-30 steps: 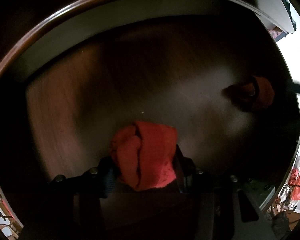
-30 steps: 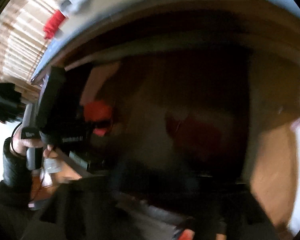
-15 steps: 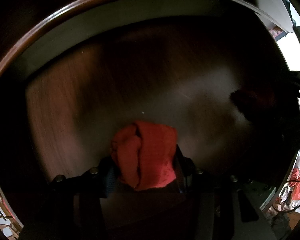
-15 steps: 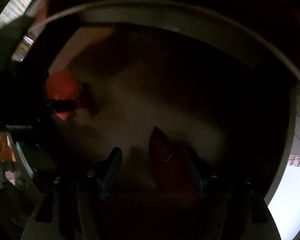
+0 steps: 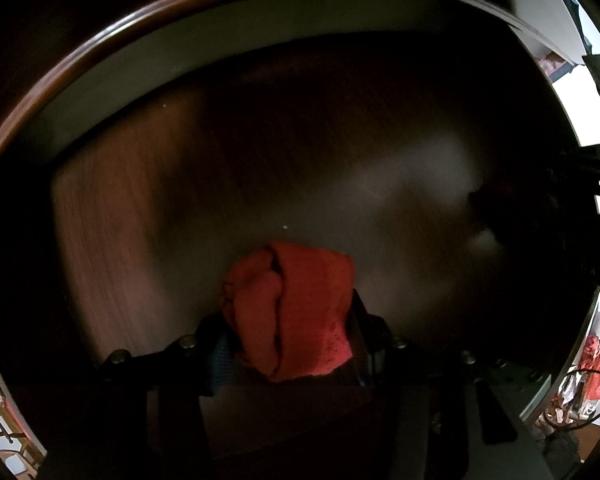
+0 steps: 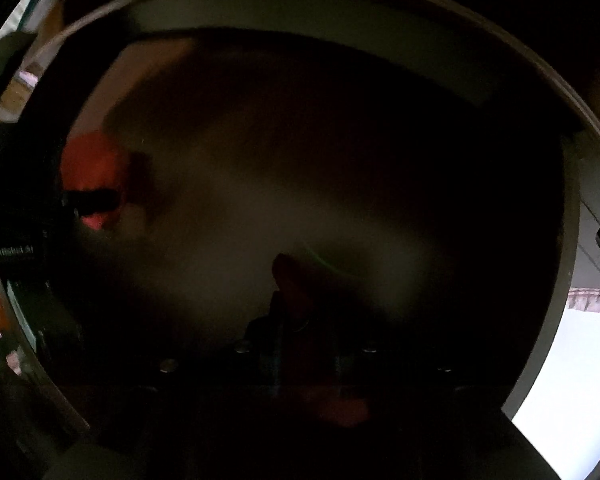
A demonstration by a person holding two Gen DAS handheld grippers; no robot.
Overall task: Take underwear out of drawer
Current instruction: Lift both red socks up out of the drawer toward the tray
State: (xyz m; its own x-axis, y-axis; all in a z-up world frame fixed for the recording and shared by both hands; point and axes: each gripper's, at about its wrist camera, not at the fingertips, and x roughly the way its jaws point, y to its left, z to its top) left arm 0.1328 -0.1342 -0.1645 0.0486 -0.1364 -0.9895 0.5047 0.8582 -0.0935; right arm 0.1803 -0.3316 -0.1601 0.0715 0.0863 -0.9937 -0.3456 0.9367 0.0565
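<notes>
My left gripper (image 5: 290,320) is shut on a bunched red pair of underwear (image 5: 292,312) and holds it just above the dark wooden drawer bottom (image 5: 148,208). That gripper and its red bundle (image 6: 90,172) also show at the left of the right wrist view. My right gripper (image 6: 300,320) is deep in the drawer, in shadow; its jaws stand close together around a second, dark red piece of underwear (image 6: 296,280). In the left wrist view the right gripper (image 5: 540,216) is a black shape at the right edge, covering that piece.
The drawer's pale inner wall (image 5: 228,48) curves across the back, and also shows in the right wrist view (image 6: 340,24). Bright room and clutter (image 5: 596,364) show past the drawer's right side. A white surface (image 6: 568,380) lies outside the drawer at the lower right.
My right gripper has gone from outside the drawer down into it and its jaws have closed in on the second red piece. My left gripper has stayed still, holding its bundle.
</notes>
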